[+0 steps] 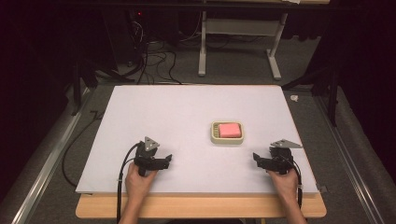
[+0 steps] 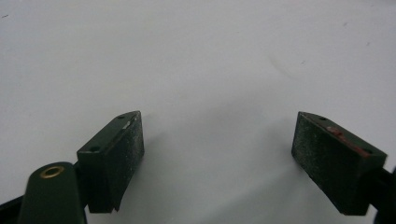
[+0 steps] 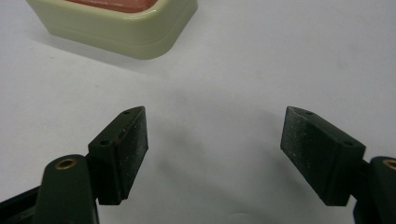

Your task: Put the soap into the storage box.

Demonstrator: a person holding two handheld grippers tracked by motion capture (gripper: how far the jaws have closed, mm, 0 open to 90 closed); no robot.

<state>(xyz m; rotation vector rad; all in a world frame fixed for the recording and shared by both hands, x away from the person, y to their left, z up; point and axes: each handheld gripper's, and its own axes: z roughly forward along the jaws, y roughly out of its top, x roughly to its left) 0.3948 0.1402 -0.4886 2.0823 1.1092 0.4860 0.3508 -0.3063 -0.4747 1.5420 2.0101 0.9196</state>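
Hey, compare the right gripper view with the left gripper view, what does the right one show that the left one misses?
The right gripper view catches the corner of the cream dish with the pink block in it, ahead and to the left of its jaws. The left gripper view has a reddish smear on top of one jaw. Both show bare white table and an open, empty gripper: the right gripper and the left gripper.

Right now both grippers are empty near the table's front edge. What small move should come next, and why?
Probably ease the right gripper forward and left toward the dish. It is the nearer one, its jaws stand open with nothing between them, and the right gripper view already shows the dish just ahead. The soap lies in the dish, untouched. The left gripper, also open, faces bare table.
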